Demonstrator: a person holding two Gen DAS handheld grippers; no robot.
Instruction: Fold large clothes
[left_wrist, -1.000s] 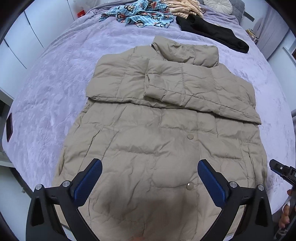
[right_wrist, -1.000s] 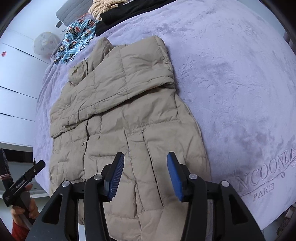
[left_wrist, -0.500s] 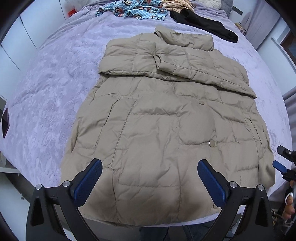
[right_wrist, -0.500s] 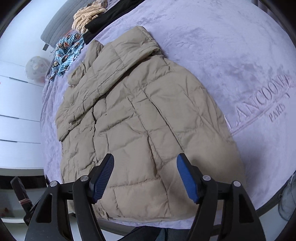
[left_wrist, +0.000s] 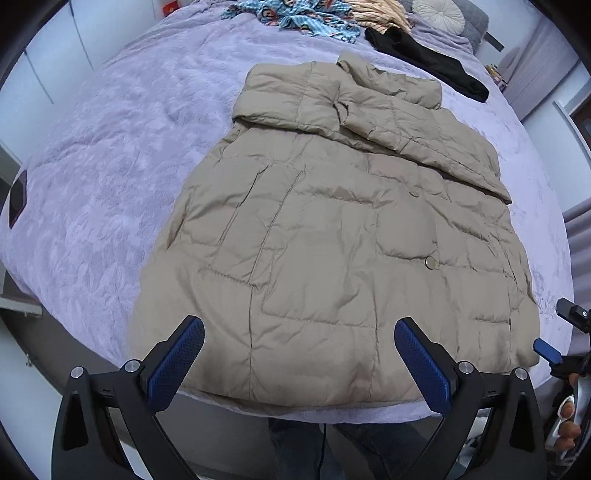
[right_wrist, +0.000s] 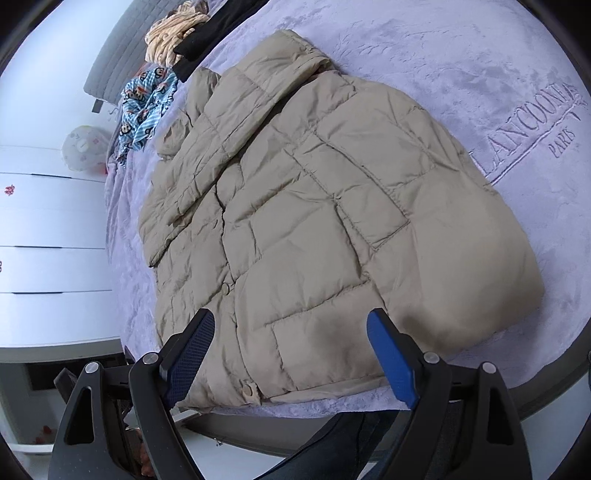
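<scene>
Both hands have drawn back to the bed's (left_wrist: 110, 155) near edge, where the tan jacket (left_wrist: 332, 236) runs lengthwise toward twelve o'clock, its hem under the wide-apart left jaws (left_wrist: 299, 363) and still-opening, empty right jaws (right_wrist: 291, 356).

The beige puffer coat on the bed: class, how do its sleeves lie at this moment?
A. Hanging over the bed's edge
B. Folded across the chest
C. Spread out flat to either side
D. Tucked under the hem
B: the beige puffer coat has both sleeves laid across its upper body, just below the collar, on the purple bedspread.
</scene>
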